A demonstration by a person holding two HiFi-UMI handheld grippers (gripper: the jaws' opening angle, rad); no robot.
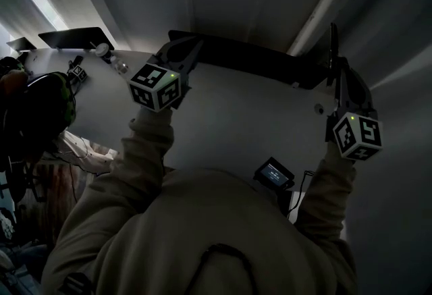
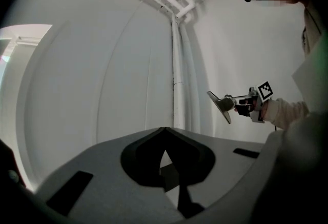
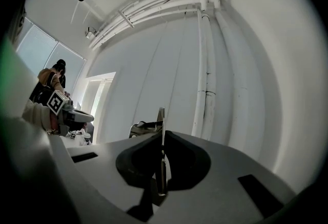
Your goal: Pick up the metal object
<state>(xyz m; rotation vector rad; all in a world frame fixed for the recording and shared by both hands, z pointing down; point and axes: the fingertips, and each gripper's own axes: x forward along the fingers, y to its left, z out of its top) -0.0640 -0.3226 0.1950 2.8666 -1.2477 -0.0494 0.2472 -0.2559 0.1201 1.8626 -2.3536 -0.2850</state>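
Dull, smooth grey metal object [image 3: 161,121]

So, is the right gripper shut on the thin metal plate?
Shut on it: the right gripper's fingers pinch the thin grey metal plate edge-on between them.

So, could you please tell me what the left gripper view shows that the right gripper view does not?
Only the left gripper view: the flat face of the metal plate, clamped in the right hand-held gripper. Only the right gripper view: that plate edge-on between that gripper's jaws, the left hand-held gripper, and a second person at the far left. Both: the white wall pipes.
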